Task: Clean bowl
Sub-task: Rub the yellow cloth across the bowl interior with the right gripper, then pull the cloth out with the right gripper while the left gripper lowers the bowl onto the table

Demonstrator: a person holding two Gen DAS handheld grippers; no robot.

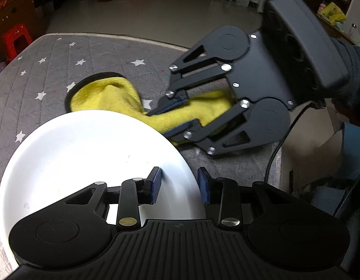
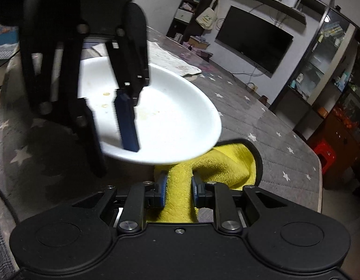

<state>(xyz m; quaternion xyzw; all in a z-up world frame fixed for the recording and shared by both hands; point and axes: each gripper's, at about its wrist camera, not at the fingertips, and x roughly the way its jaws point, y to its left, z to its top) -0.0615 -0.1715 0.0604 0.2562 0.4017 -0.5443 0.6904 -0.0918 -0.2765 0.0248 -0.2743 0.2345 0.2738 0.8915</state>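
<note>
Your white bowl (image 1: 91, 163) sits tilted above the grey star-patterned mat (image 1: 51, 70), its rim caught by your left gripper (image 1: 178, 185). One blue pad lies inside the bowl and the other outside the rim, with the jaws set narrow around the edge. From the right wrist view the bowl (image 2: 175, 116) shows a few yellowish smears (image 2: 142, 114) on its inner face, near the left gripper's inner pad (image 2: 127, 121).

Just beyond the bowl's far edge, your right gripper (image 1: 177, 116) clamps a yellow cloth (image 1: 110, 95). Its jaws are closed on a bunched fold, and the fabric bulges out on both sides of the pads. In the right wrist view the cloth (image 2: 217, 163) passes under the bowl's near rim and spreads onto the mat, its dark-edged border showing to the right.

A pale towel (image 2: 173, 58) lies on the mat behind the bowl. Farther off stand a television (image 2: 252, 44) and a red stool (image 2: 324, 154).
</note>
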